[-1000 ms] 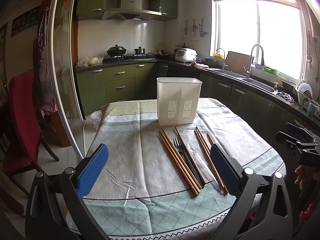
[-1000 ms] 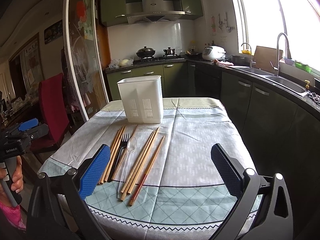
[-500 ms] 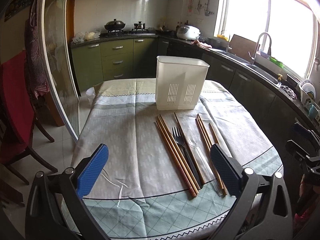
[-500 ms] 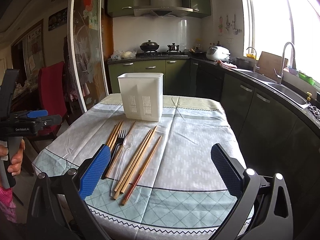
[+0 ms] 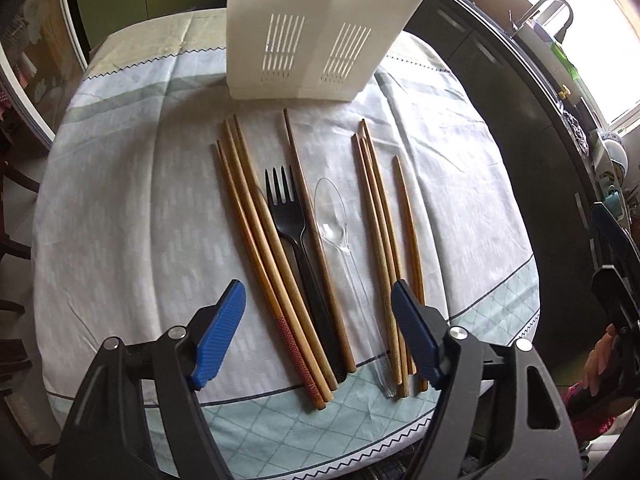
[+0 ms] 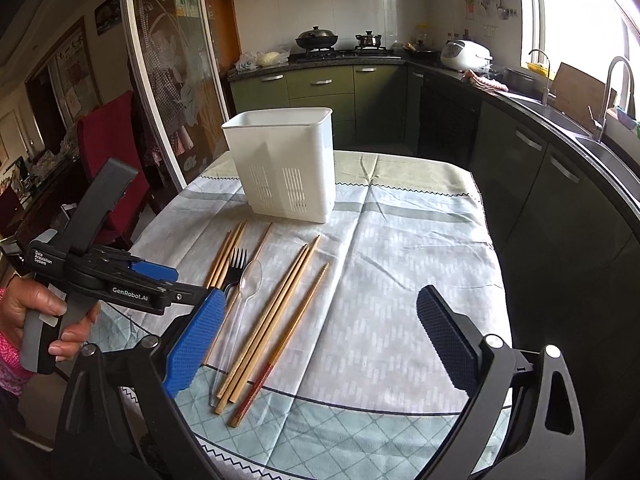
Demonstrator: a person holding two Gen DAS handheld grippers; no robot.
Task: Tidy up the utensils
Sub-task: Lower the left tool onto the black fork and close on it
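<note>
Several wooden chopsticks (image 5: 260,236), a black plastic fork (image 5: 294,232) and a clear plastic spoon (image 5: 340,236) lie side by side on the tablecloth (image 5: 132,208). A white slotted utensil holder (image 5: 316,28) stands upright behind them. My left gripper (image 5: 316,332) is open and hovers low over the near ends of the utensils, straddling them. My right gripper (image 6: 316,340) is open and empty, above the table's near right side, beside the right chopsticks (image 6: 276,320). The holder (image 6: 286,168), fork (image 6: 236,266) and spoon (image 6: 244,292) also show there.
The left gripper body (image 6: 100,280) and the hand holding it sit at the table's left edge in the right wrist view. A red chair (image 6: 108,152) and a glass door (image 6: 168,80) stand to the left. Dark kitchen cabinets (image 6: 540,168) run along the right.
My left gripper has moved forward and tilted down over the utensils, and its jaws have narrowed somewhat. My right gripper has moved slightly closer to the table.
</note>
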